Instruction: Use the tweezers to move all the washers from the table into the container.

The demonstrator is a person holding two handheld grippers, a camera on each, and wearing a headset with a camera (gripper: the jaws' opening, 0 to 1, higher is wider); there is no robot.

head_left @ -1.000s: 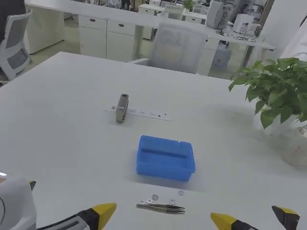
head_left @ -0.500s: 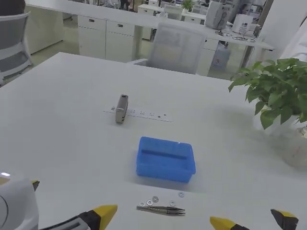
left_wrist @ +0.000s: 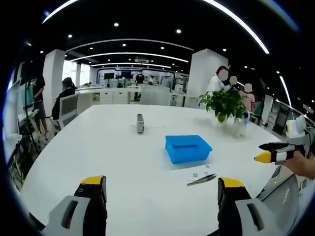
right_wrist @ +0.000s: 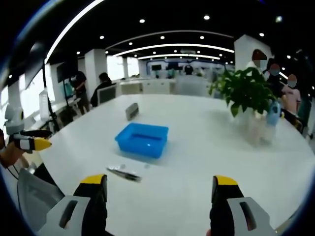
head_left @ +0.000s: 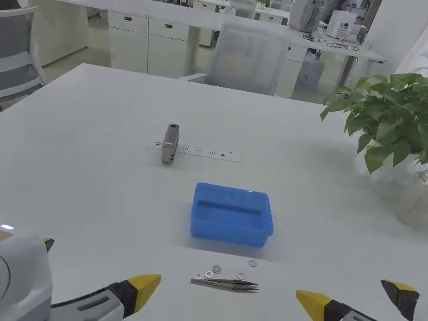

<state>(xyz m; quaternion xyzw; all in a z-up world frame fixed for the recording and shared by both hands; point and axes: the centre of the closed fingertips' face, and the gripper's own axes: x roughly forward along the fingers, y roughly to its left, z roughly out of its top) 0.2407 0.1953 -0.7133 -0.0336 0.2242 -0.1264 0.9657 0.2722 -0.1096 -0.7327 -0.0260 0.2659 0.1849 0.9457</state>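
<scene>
The left claw (left_wrist: 161, 181) and the right claw (right_wrist: 159, 179) stood released, both empty. The tweezers (head_left: 224, 284) lay crosswise on the surface (head_left: 100, 180) between them, about equally near each. The washers (head_left: 212, 273) lay just beyond, short of the blue container (head_left: 231, 233).

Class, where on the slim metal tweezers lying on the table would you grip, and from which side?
I'd grip the slim metal tweezers mid-length, across their narrow width, coming down from above: they lie flat on the white table, long axis crosswise, small washers close behind.
</scene>
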